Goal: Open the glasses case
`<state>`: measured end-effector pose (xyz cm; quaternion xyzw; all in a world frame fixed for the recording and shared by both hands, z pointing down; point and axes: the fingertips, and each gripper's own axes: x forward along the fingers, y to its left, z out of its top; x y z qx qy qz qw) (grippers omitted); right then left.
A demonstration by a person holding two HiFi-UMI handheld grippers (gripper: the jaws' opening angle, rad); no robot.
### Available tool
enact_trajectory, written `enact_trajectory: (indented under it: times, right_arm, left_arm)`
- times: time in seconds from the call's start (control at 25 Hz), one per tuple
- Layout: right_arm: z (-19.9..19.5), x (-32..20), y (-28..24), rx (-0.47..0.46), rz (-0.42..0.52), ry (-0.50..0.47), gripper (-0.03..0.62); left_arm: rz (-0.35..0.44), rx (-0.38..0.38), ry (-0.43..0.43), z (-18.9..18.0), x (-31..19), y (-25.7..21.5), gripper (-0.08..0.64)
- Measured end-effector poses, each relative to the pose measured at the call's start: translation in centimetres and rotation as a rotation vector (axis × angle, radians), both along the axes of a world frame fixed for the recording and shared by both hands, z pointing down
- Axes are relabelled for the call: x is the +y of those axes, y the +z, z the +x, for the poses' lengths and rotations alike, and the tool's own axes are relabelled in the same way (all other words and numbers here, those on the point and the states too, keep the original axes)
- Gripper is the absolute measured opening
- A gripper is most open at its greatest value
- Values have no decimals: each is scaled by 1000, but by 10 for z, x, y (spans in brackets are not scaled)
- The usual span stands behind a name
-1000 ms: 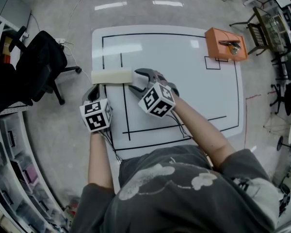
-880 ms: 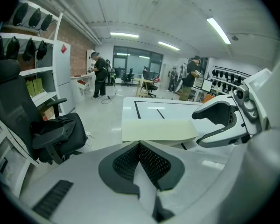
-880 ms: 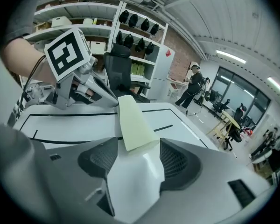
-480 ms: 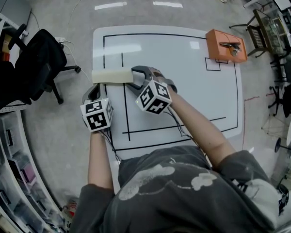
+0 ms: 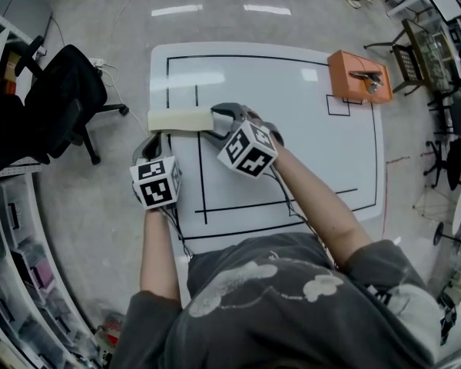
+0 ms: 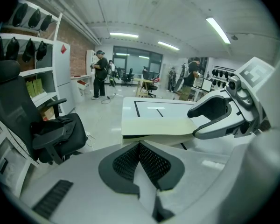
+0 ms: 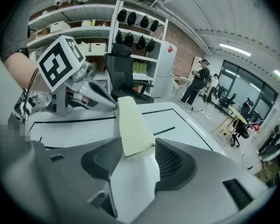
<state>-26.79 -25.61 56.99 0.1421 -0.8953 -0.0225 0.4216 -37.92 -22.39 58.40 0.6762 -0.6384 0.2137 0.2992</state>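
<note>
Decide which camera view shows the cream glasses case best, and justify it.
Head view: nearly the whole glasses case shows from above. The right gripper view foreshortens it end-on; the left gripper view shows one long side.

The person wears a dark grey short-sleeved T-shirt (image 5: 292, 321) printed with pale cloud-like shapes, which fills the bottom of the head view. A speckled black-and-white glove (image 7: 30, 104) shows at the left edge of the right gripper view. Thin dark cables (image 5: 177, 233) run along the forearms in the middle of the head view. The left gripper (image 5: 150, 138) and the right gripper (image 5: 215, 124) are pale grey moulded shells, each topped by a white cube with black square markers (image 5: 155, 183). Dark mesh-textured pads (image 6: 126, 164) line the jaws. The right gripper's jaws are closing, with the end of the pale cream oblong glasses case (image 5: 179, 120) between them.
</note>
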Motion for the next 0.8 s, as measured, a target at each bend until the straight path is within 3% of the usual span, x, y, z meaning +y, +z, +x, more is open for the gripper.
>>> enact_trajectory:
  times: [0.44, 0.6, 0.8]
  right_arm:
    - [-7, -9, -19, -89, -45, 21, 120]
    - [-12, -28, -31, -133, -13, 68, 77]
    - [-14, -48, -30, -112, 83, 104, 62]
  left_arm:
    - [6, 0, 4, 0, -1, 0, -2]
    - [11, -3, 6, -1, -2, 0, -2]
    - [6, -1, 7, -1, -1, 1, -2]
